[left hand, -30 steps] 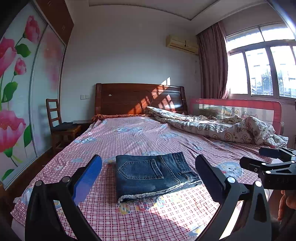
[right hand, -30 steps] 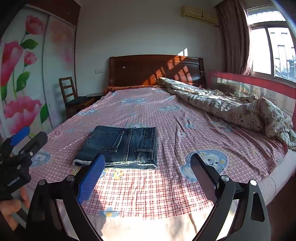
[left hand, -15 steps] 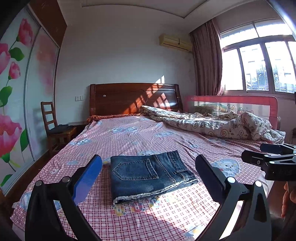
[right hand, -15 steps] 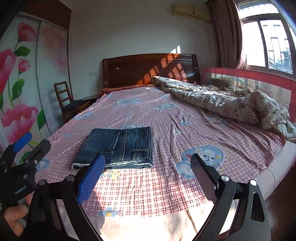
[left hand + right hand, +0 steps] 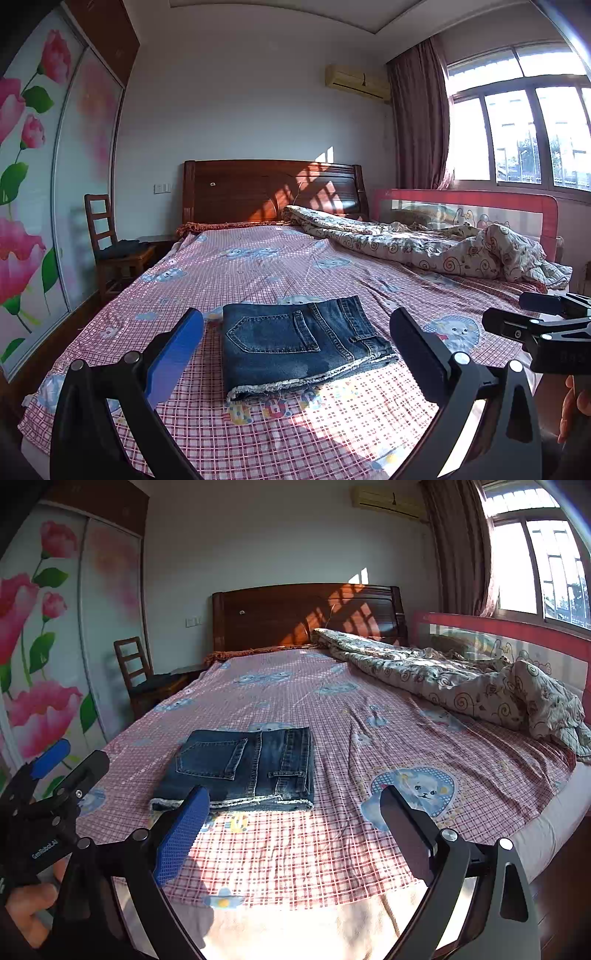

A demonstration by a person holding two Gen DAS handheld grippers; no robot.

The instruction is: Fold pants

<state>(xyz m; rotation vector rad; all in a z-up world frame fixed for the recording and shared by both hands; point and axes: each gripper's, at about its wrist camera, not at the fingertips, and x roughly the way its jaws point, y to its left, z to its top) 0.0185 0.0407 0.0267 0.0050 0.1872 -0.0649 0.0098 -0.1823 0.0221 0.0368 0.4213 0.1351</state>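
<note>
The pants (image 5: 299,343) lie folded into a compact rectangle on the bed (image 5: 258,266), near its foot end and a little toward the wardrobe (image 5: 33,206) side. A back pocket faces up, and the frayed hem edge points toward the foot of the bed. Sunlight falls on the sheet just in front of them.

The left claw (image 5: 295,350) is held in the air before the foot of the bed, wide open, and it holds nothing. From its camera the pants appear between its two fingers, but the fingers do not touch them. The right claw (image 5: 293,823) is also wide open and empty, held beside the left one and pointing more toward the middle of the bed; the pants lie to the left of its aim. A hand (image 5: 27,912) grips the handle of the left claw, seen at the edge of the right view.

A crumpled quilt (image 5: 424,247) lies along the window side of the bed, against a red rail (image 5: 465,199). A chair (image 5: 114,247) stands beside the headboard (image 5: 273,192).
</note>
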